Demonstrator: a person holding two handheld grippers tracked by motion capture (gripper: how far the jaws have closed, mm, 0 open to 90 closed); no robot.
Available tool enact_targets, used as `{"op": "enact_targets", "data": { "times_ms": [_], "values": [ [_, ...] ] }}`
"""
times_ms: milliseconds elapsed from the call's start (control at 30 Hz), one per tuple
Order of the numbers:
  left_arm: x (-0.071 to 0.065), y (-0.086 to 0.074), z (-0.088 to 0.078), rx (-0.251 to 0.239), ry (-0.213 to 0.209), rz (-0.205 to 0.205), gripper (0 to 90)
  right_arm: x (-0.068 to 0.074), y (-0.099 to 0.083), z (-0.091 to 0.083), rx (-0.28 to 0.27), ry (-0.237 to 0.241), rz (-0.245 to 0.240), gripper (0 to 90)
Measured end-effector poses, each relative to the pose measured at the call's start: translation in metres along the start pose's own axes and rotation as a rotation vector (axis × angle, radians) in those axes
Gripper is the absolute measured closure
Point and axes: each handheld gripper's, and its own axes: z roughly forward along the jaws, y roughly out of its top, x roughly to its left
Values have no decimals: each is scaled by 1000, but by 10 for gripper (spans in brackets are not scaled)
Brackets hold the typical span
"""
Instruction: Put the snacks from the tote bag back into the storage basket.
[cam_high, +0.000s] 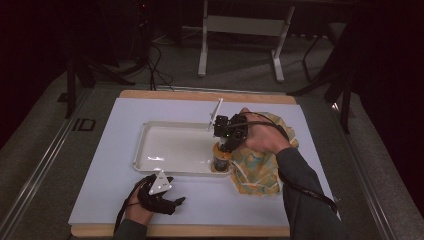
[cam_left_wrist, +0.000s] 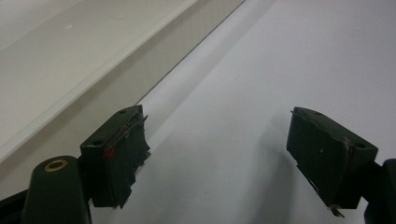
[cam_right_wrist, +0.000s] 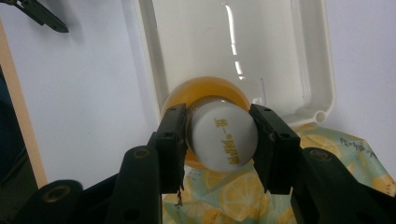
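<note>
Upright orange bottle with white cap (cam_right_wrist: 223, 140) pinched at the cap by right hand-held gripper (cam_right_wrist: 219, 135), lower right corner of white plastic tray (cam_right_wrist: 327, 70); left hand-held gripper (cam_left_wrist: 219, 154) spread, lower left.

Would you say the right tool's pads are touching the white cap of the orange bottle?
Touching. In the right gripper view, both black pads press against the sides of the white cap on the orange bottle, with no gap visible.

Left gripper (cam_high: 172, 200) beside the white tray (cam_high: 150, 160), black, grey three-cornered plate on top; right gripper (cam_right_wrist: 217, 140), black jaws, brass-ringed screw holes, trailing cable; dark grey sleeves
</note>
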Motion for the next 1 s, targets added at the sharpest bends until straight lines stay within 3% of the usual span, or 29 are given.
{"op": "enact_targets", "data": {
  "times_ms": [167,600,1000],
  "values": [
    [0,0,0,1,0,1,200,0,0,0,-5,-19,-4,537],
    [0,0,0,1,-1,3,200,-1,5,2,-46,-14,20,481],
    [0,0,0,0,0,1,200,-1,6,-13,-105,-28,35,457]
  ]
}}
